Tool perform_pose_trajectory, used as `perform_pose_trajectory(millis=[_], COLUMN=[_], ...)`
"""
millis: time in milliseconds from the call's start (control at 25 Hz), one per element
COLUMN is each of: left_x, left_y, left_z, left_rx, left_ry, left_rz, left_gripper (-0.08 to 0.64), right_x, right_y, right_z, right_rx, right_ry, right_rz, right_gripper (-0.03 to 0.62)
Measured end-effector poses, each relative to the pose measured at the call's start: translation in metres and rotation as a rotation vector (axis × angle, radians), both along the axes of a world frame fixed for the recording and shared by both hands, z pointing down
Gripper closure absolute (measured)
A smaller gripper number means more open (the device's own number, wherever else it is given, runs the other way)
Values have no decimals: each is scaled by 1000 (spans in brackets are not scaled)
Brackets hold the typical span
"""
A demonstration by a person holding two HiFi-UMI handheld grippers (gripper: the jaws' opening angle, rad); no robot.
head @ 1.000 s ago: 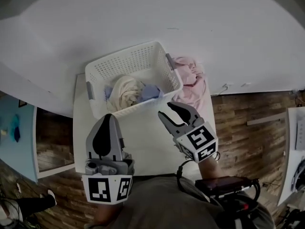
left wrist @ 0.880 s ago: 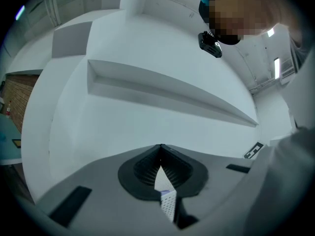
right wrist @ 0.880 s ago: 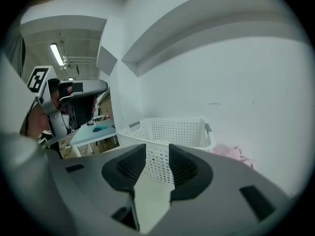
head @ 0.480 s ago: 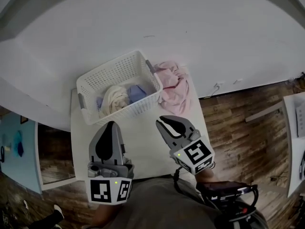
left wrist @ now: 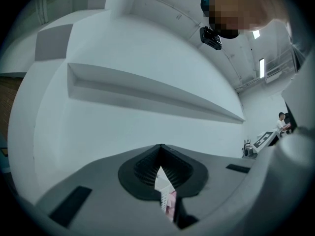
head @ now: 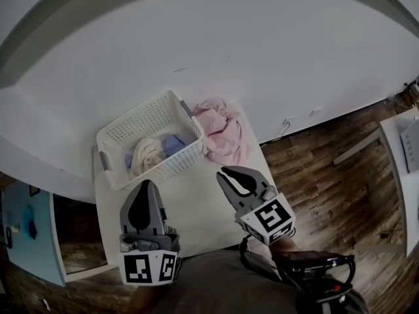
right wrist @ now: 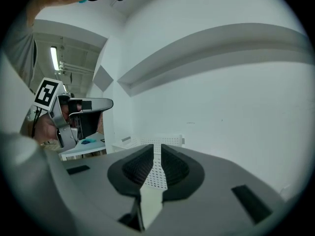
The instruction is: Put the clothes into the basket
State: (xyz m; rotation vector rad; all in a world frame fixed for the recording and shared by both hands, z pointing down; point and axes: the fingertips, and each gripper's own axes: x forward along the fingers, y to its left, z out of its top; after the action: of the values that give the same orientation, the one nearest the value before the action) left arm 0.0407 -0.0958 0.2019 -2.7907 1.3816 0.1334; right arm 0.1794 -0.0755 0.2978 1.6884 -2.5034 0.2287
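Well short of basket (head: 171,165) rim, left gripper (head: 144,188) clamped together (right gripper (head: 229,175) just narrowed, empty slit).

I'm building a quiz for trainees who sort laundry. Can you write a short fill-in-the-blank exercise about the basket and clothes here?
1. In the head view, the pink garment lies on the table just to the ____ of the basket.
2. Inside the basket lie a cream garment and a second garment, coloured ____.
3. The floor beside the table is laid with ____ planks.

Missing words: right; blue; wooden.
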Motion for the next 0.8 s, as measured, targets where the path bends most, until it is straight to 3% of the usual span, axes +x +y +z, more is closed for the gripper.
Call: perform_pose_trajectory(millis=[800], left_x=[44], left_y=[38], left_z=[-3], left_rx=[-13], left_ry=[14], left_rz=[90], left_gripper=[552], right_x=[57], right_y=[54], right_z=[4], right_rx=[11], right_ry=[-49], right_rz=[144], right_gripper=[540])
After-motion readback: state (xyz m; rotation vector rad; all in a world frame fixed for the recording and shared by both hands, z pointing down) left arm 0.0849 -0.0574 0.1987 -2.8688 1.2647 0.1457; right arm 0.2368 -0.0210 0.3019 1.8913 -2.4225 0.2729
